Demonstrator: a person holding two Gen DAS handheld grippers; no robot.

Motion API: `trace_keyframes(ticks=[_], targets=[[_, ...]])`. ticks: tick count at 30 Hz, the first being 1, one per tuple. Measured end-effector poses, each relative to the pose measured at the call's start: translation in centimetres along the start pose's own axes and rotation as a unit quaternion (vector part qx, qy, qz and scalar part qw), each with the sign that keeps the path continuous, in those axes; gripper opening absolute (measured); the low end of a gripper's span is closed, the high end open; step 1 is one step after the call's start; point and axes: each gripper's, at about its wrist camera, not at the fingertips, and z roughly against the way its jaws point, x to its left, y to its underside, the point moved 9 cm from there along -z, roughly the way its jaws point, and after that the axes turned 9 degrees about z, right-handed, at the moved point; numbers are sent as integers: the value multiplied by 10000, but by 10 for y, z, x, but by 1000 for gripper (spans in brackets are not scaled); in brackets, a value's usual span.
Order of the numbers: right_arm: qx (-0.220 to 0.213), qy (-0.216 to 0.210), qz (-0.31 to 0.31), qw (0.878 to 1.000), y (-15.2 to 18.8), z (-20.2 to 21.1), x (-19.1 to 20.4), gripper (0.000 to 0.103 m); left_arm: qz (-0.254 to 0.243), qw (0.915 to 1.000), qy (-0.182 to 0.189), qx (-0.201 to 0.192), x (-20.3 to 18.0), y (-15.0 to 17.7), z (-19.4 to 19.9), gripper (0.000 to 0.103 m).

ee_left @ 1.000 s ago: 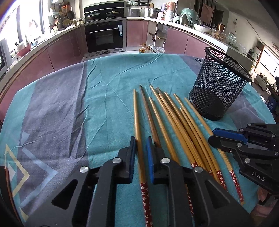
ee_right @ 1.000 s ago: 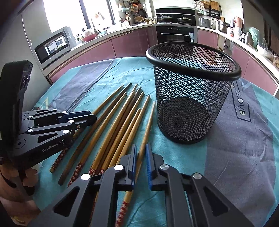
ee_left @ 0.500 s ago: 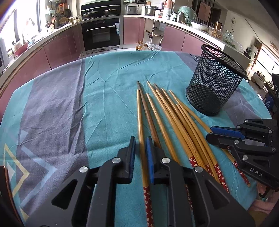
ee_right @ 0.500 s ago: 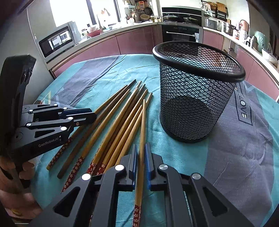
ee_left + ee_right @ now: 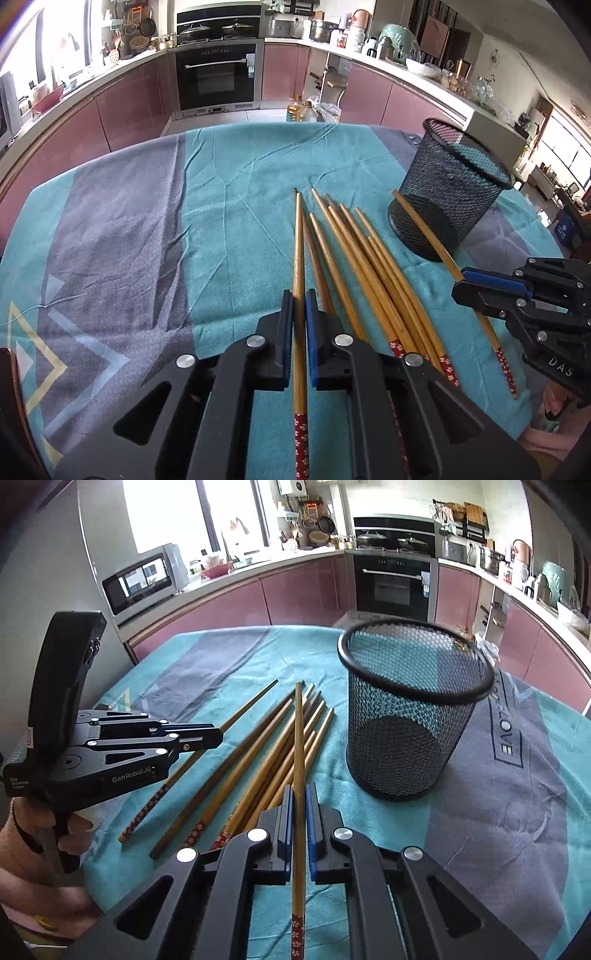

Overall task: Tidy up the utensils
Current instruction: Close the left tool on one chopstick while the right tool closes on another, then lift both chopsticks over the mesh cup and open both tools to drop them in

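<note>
Each claw pinches one chopstick: left claw (image 5: 299, 295) on chopstick (image 5: 298, 251), right claw (image 5: 299, 788) likewise, beside the basket (image 5: 413, 720).

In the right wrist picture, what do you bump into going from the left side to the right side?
left gripper → loose chopsticks on the cloth → chopstick pinched in the right gripper → black mesh cup → gray printed patch of the tablecloth
</note>
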Motion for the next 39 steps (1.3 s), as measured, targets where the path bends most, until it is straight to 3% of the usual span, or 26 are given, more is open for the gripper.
trace_keyframes(ticks=[8,16,23,31,35,39], targets=[[-409,-111,-55,9991,-15,29,-2,6,-5,9980,540,-326,-15,-13,43,7],[-1012,-319,-298,9939,-37,69,-17,6,74,9909,1180,-642,-31,-30,93,7],[-1578,-270,-253,9868,-68,109,-38,6,21,9784,1727,-1136,-47,-56,149,7],[-2171,27,-126,9761,-114,149,-68,6,-80,9619,2040,-1819,-81,-106,194,7],[-2281,334,-163,9729,-129,156,-89,6,-93,9564,2159,-1966,-101,-132,199,7],[-2059,501,-152,9772,-129,141,-105,6,-108,9607,2200,-1690,-118,-141,174,7]])
